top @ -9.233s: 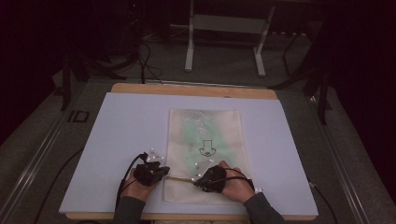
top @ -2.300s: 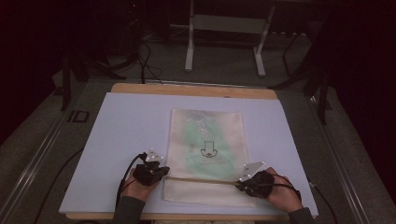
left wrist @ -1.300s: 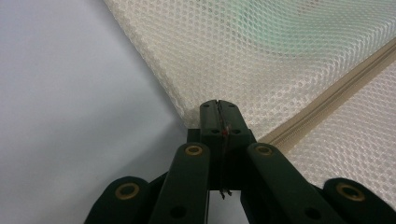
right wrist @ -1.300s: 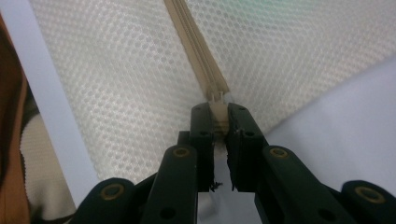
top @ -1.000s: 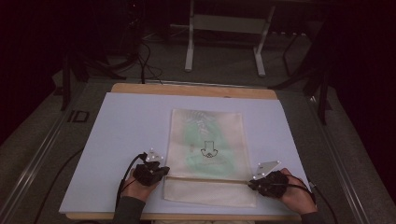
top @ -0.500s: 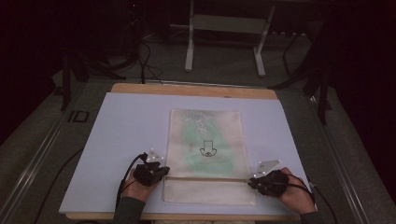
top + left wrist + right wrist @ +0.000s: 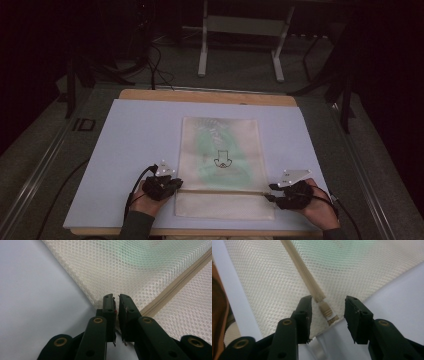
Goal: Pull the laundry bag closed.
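A: What is laid on the pale lavender bench?

B: A cream mesh zip bag with green contents is seen at its near middle.

A: How are the fingers shown?

B: The left gripper is clenched on the bag's edge beside the beige zip. The right gripper is released, its fingers apart around the zip's pull.

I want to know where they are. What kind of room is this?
Probably a lab or studio for recording tasks. A table with a plain white cover stands in a dark room, metal stand legs rise behind it, and cables trail across the grey floor.
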